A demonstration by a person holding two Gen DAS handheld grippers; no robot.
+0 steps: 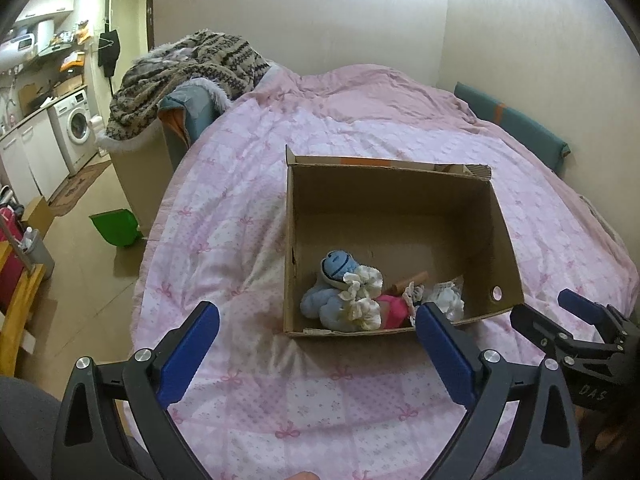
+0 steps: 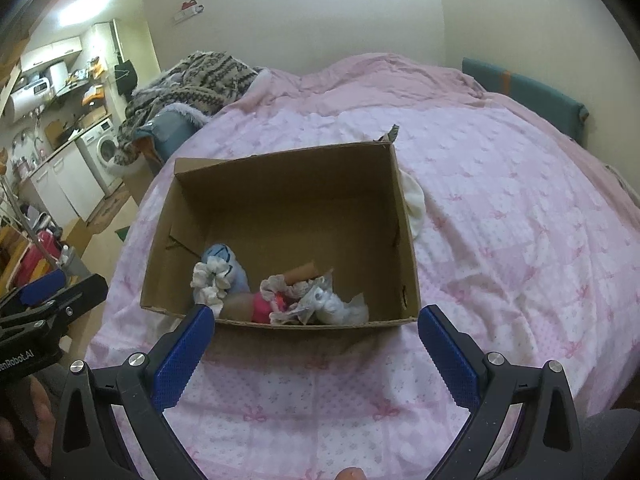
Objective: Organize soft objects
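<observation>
An open cardboard box (image 1: 400,216) sits on the pink quilt (image 1: 248,208) of the bed, near its front edge. In the left wrist view its long axis runs roughly parallel to that edge; in the right wrist view the box (image 2: 280,200) appears turned a little, its far right corner pointing away.

The soft things are bunched along the box's near wall. A blue plush toy (image 1: 330,280) lies at the left near corner, head toward the far wall and body toward the near one. A white frilly cloth (image 1: 362,294) rests against it on its right. Beside that lies a pink doll (image 1: 394,308), and a crumpled white bundle (image 2: 340,306) sits furthest right. A white cloth (image 2: 414,200) lies on the quilt outside, touching the box's right wall.

The left gripper (image 1: 318,328) hovers before the box's near left corner, jaws spread wide and holding nothing. The right gripper (image 2: 316,332) hangs before the near wall, jaws likewise wide apart and empty.
</observation>
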